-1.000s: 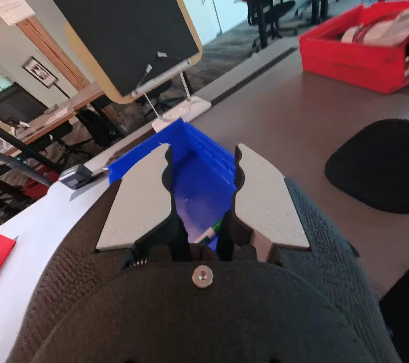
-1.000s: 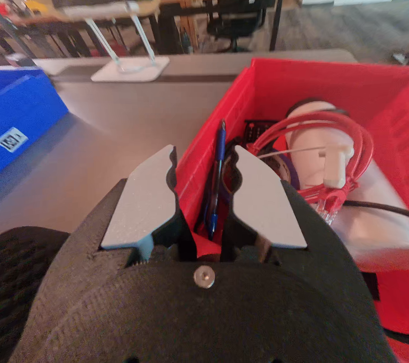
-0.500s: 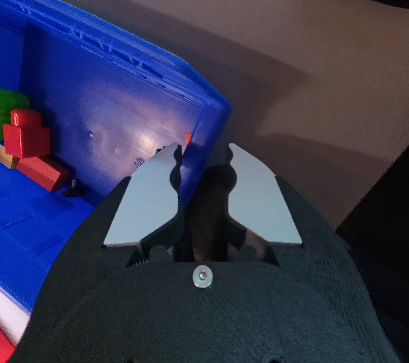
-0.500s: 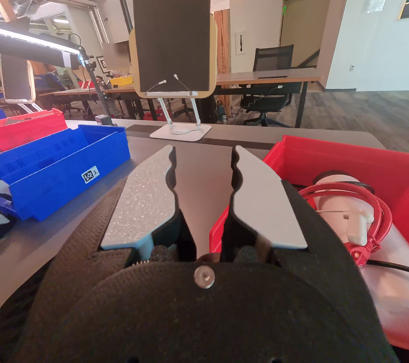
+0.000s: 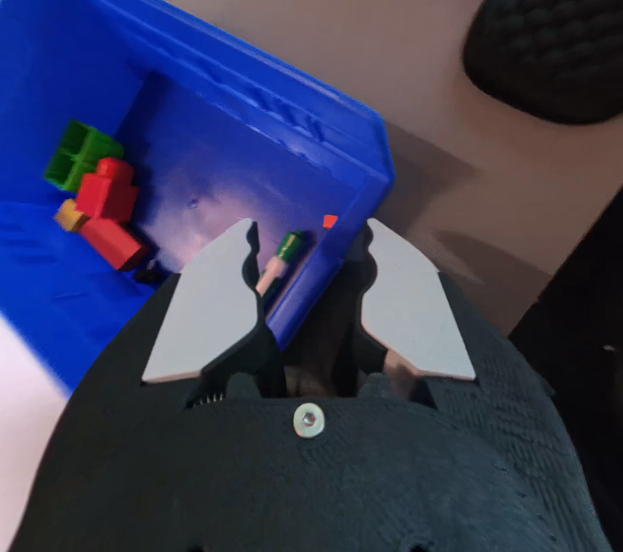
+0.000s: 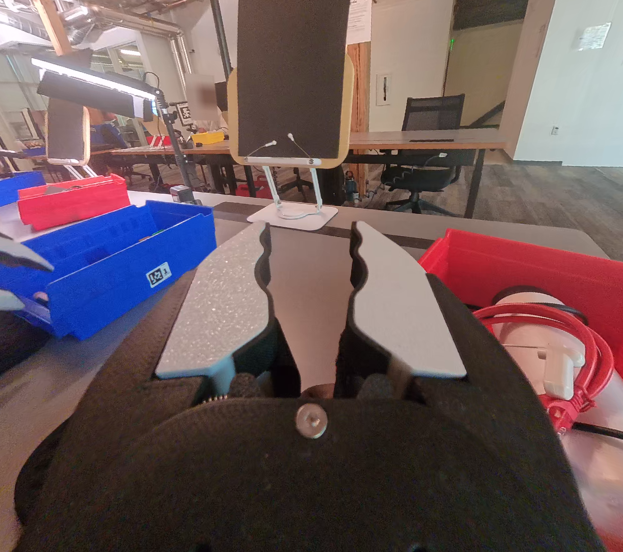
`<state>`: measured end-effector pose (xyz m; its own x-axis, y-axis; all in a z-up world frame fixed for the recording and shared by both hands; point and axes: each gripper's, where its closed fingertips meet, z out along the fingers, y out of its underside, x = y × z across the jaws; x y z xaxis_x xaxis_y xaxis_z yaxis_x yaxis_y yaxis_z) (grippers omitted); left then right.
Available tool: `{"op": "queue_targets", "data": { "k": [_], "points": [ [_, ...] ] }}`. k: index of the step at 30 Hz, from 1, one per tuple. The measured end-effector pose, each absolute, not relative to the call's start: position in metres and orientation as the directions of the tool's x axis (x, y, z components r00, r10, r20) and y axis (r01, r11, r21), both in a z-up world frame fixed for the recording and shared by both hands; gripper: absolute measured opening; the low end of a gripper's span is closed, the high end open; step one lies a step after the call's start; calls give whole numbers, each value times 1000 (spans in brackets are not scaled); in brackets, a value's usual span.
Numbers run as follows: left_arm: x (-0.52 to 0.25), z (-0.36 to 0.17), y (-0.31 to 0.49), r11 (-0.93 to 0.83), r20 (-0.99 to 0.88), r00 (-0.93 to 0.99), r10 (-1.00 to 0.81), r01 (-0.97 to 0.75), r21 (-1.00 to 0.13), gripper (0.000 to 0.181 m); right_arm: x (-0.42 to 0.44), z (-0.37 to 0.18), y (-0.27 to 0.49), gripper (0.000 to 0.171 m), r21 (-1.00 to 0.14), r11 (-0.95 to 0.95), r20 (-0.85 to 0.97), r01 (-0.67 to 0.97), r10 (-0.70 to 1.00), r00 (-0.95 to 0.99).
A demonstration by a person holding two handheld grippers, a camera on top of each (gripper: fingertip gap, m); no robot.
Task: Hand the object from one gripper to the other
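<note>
Only the left wrist view looks down into the blue bin [image 5: 209, 145], showing red and green blocks [image 5: 104, 195] at centre left and a green-and-white marker [image 5: 281, 258] by the bin's near corner. The left gripper [image 5: 310, 225] hangs spread and empty, straddling that corner wall above the marker. The right wrist view shows the right gripper [image 6: 308, 225] spread wide, empty, over bare table [image 6: 308, 269], with a red bin [image 6: 526, 269] of red cable at lower right.

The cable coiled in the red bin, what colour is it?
Red cable, best seen in the right wrist view.
</note>
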<state>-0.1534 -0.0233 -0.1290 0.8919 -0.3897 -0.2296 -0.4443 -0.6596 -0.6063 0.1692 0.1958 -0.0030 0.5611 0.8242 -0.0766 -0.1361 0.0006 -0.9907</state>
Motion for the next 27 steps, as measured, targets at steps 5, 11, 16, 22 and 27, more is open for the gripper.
{"op": "queue_targets", "data": {
  "k": [5, 11, 16, 22, 27],
  "points": [
    [-206, -115, -15, -731, -326, 911, -253, -400, -553, 71, 168, 2, 186, 45, -992, 50, -23, -120, 839, 543],
    [-259, -129, 42, -837, -326, 900, -290, -404, -369, 76, 170, 14, 174, 43, -984, 126, 38, -130, 845, 533],
    [-296, -158, 79, -907, -276, 914, -297, -361, -220, 73, 171, 20, 169, 41, -978, 137, 37, -155, 853, 521],
    [-317, -178, 101, -931, -248, 933, -260, -311, -193, 73, 171, 26, 165, 39, -973, 160, 52, -165, 854, 518],
    [-327, -192, 96, -948, -253, 933, -255, -293, -123, 66, 171, 27, 164, 39, -971, 172, 63, -166, 854, 517]
  ]
}}
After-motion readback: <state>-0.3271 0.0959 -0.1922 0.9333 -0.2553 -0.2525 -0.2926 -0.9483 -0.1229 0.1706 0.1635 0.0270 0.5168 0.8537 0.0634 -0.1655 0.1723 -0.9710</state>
